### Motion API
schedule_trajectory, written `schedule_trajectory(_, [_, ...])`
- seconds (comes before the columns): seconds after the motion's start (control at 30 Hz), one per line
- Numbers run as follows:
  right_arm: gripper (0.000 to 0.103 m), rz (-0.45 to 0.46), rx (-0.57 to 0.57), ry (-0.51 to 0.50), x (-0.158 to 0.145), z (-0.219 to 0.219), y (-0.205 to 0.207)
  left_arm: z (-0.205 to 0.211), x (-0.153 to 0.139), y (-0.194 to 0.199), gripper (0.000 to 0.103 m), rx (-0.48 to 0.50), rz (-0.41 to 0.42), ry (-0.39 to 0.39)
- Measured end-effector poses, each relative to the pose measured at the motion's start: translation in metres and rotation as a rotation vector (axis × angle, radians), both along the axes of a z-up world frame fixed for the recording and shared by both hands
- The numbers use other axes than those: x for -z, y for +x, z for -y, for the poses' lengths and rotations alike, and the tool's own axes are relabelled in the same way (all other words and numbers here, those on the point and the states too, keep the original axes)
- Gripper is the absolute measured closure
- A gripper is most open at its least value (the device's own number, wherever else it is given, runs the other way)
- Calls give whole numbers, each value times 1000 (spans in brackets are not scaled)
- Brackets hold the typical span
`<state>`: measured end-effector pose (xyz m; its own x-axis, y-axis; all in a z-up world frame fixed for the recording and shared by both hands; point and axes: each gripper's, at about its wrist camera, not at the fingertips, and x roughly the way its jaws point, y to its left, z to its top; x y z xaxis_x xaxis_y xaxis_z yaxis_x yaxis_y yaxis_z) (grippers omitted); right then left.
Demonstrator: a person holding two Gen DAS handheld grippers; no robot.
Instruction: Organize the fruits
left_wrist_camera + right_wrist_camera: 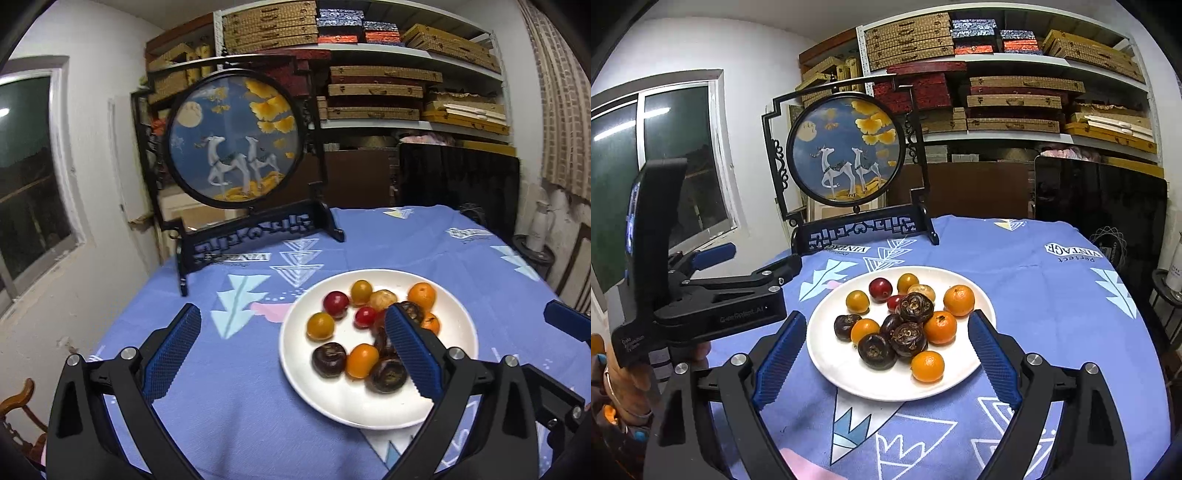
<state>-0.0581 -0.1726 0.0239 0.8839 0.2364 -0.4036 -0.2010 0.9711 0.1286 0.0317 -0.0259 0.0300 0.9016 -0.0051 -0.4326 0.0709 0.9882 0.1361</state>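
Observation:
A white plate (846, 363) sits on the blue tablecloth and holds several fruits: orange kumquats (927, 365), red cherry tomatoes (880, 288), dark brown water chestnuts (877, 351) and one pale brown fruit (922, 291). The plate also shows in the left wrist view (332, 400). My right gripper (888, 326) is open and empty, its fingers either side of the plate's near half. My left gripper (293, 319) is open and empty, to the left of the plate, its right finger (412, 349) over the fruits. It shows from the side in the right wrist view (713, 299).
A black framed round deer picture on a stand (849, 162) stands at the table's far left. Shelves of boxes (1015, 92) fill the back wall. A black panel (1097, 199) leans behind the table. A window (26, 177) is on the left wall.

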Motion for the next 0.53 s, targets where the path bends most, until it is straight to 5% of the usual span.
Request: schedule_trajectory(0.53, [13, -68, 40, -28, 15, -7, 16, -3, 14, 8, 5, -8, -41, -22])
